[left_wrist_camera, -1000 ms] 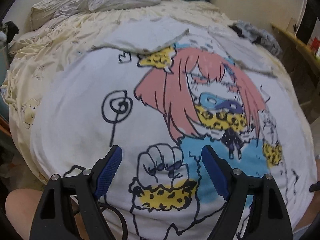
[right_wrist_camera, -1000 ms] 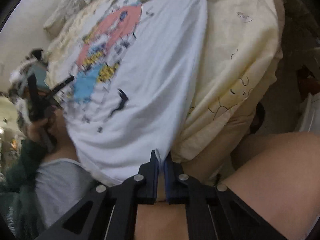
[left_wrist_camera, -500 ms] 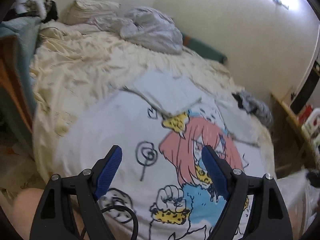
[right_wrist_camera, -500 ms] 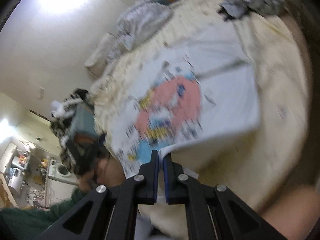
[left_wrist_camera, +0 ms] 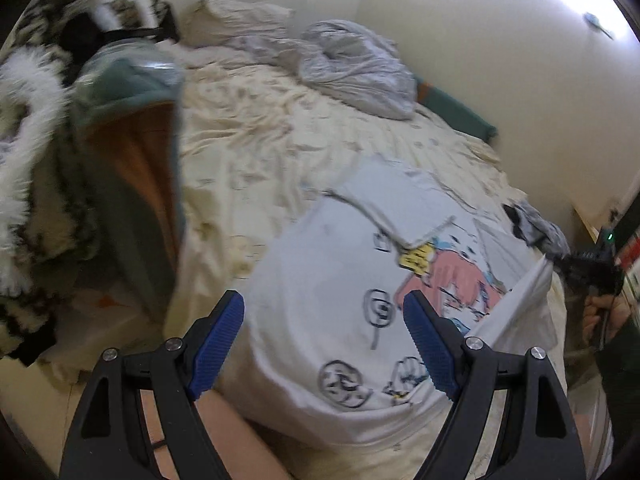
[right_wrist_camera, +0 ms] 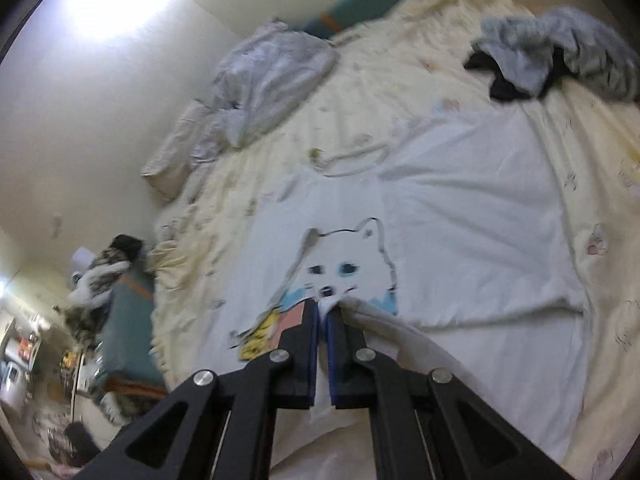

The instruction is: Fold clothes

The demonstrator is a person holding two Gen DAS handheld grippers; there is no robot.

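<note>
White printed T-shirt (right_wrist_camera: 472,216): spread mid-frame on the cream bed (right_wrist_camera: 440,40). Right gripper (right_wrist_camera: 323,314): clamped on its edge, lifting it, likely to fold inward. Left gripper (left_wrist_camera: 324,344): wide, empty, lower frame.

White tee (left_wrist_camera: 328,280) w/ pink-yellow-blue cartoon print; cream sheet (left_wrist_camera: 260,136); grey duvet (left_wrist_camera: 356,68); black tools, blue pads (left_wrist_camera: 218,334).

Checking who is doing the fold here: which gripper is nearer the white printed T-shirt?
Right. The right gripper is shut on a lifted edge of the T-shirt. The left gripper is open, nothing between its pads, hovering above the shirt's near edge.
</note>
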